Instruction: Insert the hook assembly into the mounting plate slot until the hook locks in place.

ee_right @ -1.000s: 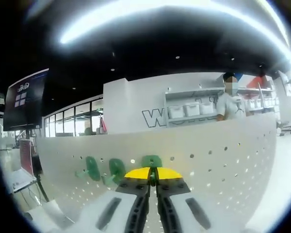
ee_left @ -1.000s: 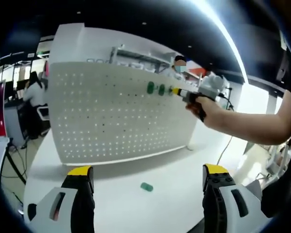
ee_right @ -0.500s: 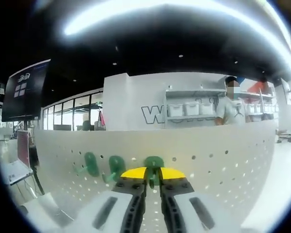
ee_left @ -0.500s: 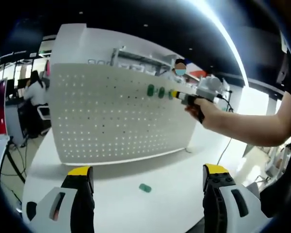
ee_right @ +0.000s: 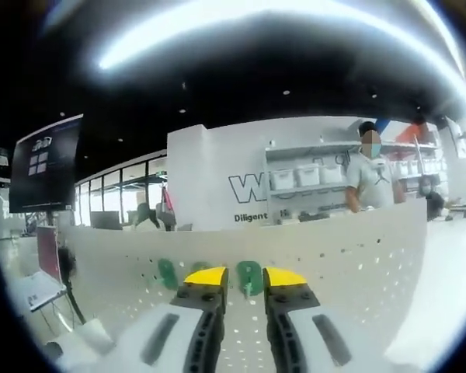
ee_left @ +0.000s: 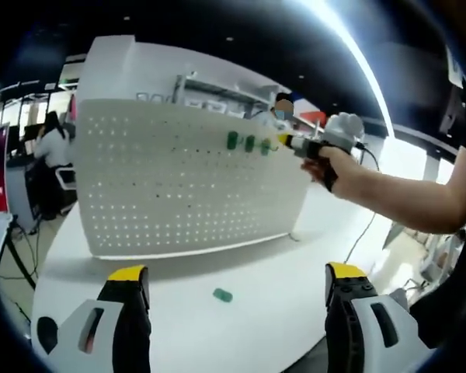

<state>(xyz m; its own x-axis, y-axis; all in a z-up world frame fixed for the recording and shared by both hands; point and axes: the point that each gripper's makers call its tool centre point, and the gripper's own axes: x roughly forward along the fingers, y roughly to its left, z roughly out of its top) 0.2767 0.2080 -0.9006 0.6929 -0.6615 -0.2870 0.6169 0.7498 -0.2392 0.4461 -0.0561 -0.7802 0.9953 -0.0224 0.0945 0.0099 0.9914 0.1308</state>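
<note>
A white pegboard plate (ee_left: 163, 186) stands upright on the table. Three green hooks (ee_left: 249, 143) sit in a row near its top edge. A loose green hook (ee_left: 222, 294) lies on the table in front of the board. My left gripper (ee_left: 237, 273) hovers low over the table, its jaws wide apart and empty. A hand holds my right gripper (ee_left: 283, 140) just right of the row. In the right gripper view, my right gripper (ee_right: 245, 277) is open, with a mounted green hook (ee_right: 249, 273) showing in the gap between its tips, against the pegboard (ee_right: 357, 249).
The white table (ee_left: 241, 264) runs out to a front edge near my left jaws. A cable (ee_left: 357, 233) trails off its right side. A person (ee_right: 369, 175) stands behind the board by shelves of bins (ee_right: 303, 175). Another person (ee_left: 54, 148) sits far left.
My right jaws have parted and let go of the green hook, which stays on the board. The right gripper has drawn back a little. The left view has shifted slightly.
</note>
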